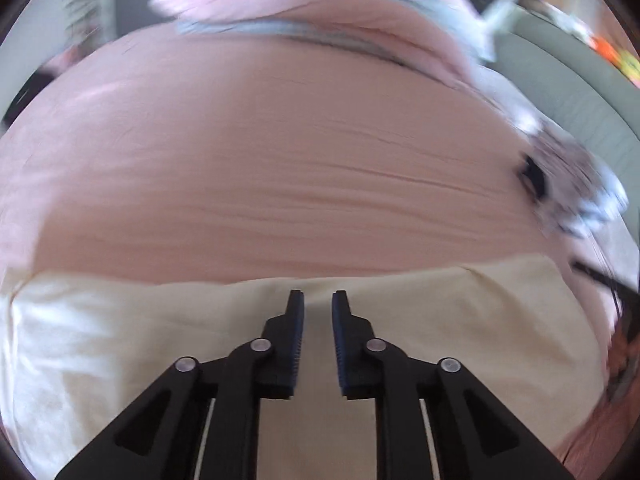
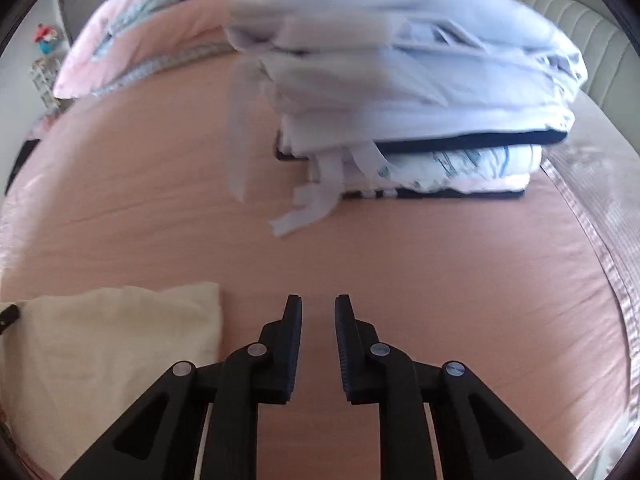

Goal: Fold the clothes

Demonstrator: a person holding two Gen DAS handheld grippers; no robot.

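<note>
Left claw (image 1: pixel 318 298): we see jaws slightly apart, nothing between them, hovering over cream garment (image 1: pixel 120 344), which lies flat on pink bed sheet (image 1: pixel 280 160). Right claw (image 2: pixel 318 302): jaws also slightly apart, empty, above bare sheet just right of same cream garment (image 2: pixel 112 344). Beyond it we see stack of folded clothes (image 2: pixel 420 92) on bed, white strips hanging off front. Pink patterned quilt (image 2: pixel 132 32) bunched at far edge.
</note>
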